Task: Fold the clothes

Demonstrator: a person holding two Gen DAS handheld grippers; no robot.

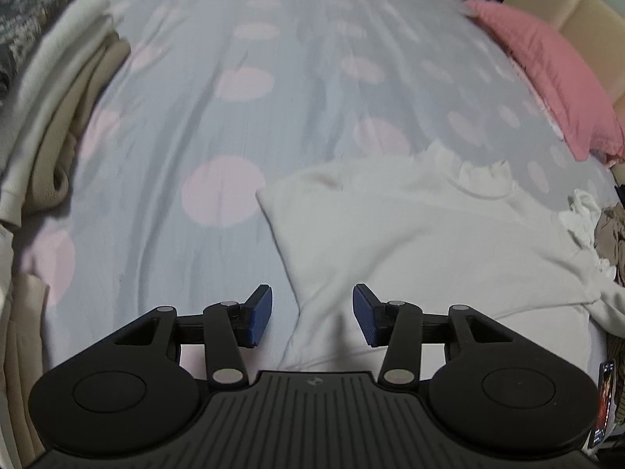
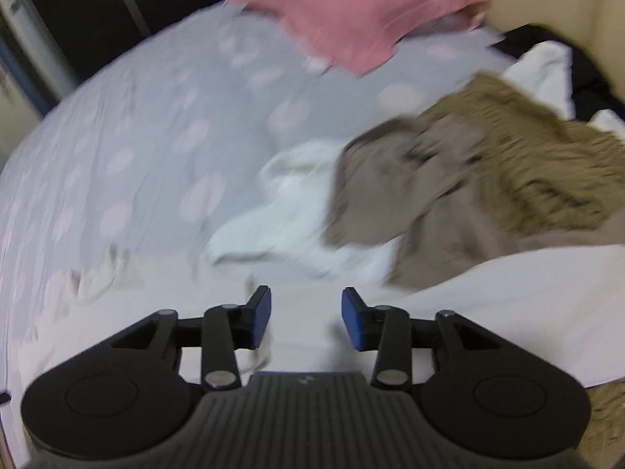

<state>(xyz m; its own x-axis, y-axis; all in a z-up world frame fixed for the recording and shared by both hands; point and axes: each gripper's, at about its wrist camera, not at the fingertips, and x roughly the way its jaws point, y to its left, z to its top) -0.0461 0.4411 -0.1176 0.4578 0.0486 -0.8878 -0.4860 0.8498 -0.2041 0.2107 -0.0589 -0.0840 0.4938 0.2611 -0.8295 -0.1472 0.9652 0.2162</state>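
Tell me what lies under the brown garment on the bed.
The brown garment lies partly on a white top, whose frilled edge sticks out at its left. More white cloth shows behind it. What lies under its middle is covered.

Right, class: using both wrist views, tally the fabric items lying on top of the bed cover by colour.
White or cream: 3 (frilled top, folded cream garment, white cloth)
Brown or beige: 2 (brown knit, folded beige garment)
Pink: 1 (pillow)
Total: 6
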